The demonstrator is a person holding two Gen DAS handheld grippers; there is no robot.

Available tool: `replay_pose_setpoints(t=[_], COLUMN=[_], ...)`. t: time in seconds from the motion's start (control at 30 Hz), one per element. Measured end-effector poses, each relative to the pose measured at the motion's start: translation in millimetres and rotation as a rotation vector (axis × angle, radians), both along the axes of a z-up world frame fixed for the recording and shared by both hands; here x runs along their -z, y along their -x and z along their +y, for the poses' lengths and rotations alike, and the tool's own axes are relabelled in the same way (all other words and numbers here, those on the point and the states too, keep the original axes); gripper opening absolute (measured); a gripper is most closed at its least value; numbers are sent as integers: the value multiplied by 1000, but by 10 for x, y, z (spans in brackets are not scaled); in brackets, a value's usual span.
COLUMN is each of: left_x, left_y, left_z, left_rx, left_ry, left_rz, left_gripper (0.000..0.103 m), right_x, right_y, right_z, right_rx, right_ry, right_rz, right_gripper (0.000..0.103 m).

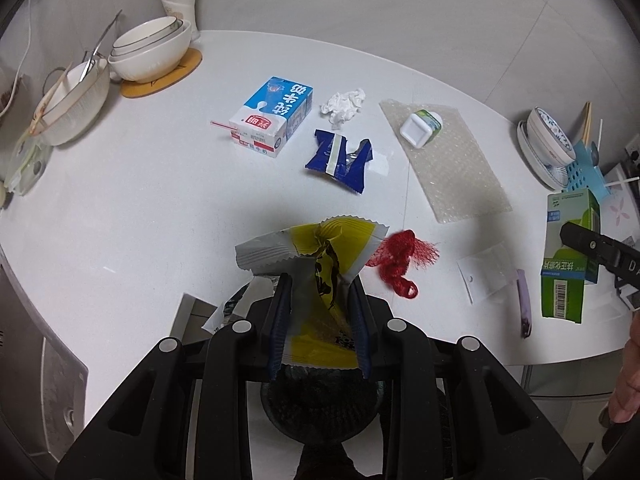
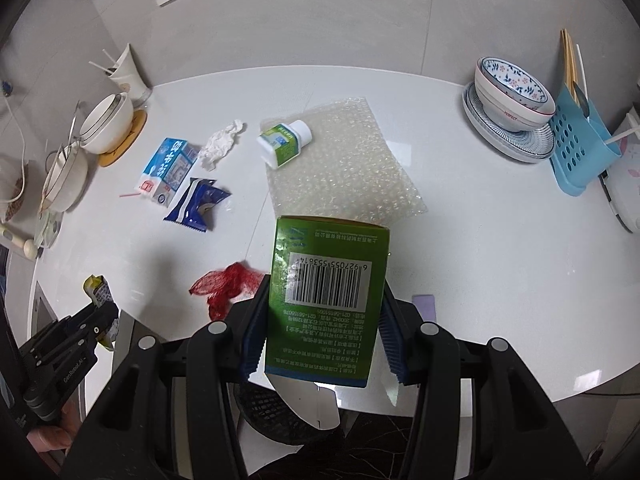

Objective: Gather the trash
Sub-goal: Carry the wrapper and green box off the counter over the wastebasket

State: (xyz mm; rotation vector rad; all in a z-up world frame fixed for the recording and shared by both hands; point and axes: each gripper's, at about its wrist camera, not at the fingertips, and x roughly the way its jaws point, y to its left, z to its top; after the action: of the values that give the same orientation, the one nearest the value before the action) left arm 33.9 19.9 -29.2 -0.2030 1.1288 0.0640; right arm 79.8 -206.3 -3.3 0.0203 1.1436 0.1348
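The round white table [image 2: 500,248] carries the scattered trash. A clear sheet of bubble wrap [image 2: 352,168] lies past its middle, with a small white plastic bottle with a green label [image 2: 285,143] lying on its side at the sheet's far left corner. Below the table's near edge stands a black mesh waste bin [image 1: 320,404], partly hidden by both tools.

The right tool [image 2: 322,322] is closed on a green cardboard box with a barcode [image 2: 326,300], held above the table's near edge, blue pads pressing its two sides. The left tool [image 1: 320,312] is closed on a crumpled yellow and silver snack wrapper [image 1: 320,256], held over the bin.

On the left half of the table lie a blue and white milk carton with a pink straw [image 1: 274,116], a torn blue foil wrapper [image 1: 340,160] to its right, and a crumpled white tissue [image 1: 343,106] just beyond the wrapper. A bunched red mesh net [image 1: 400,260] lies near the table's near edge.
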Motion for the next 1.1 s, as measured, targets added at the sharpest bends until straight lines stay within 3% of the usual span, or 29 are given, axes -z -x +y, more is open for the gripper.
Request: replay_pose_setpoints(t=[0.43, 1.1], left_x=[11, 536], left_y=[475, 1014], left_z=[-111, -141], left_rx=[26, 23], left_ry=[20, 24], left_rz=[-20, 43], left_gripper=[27, 27], right_x=[120, 597], right_y=[430, 983], right_z=[76, 249], right_rx=[-62, -182], right_ry=[-2, 2], right_rz=[-7, 29], right_gripper=[47, 47])
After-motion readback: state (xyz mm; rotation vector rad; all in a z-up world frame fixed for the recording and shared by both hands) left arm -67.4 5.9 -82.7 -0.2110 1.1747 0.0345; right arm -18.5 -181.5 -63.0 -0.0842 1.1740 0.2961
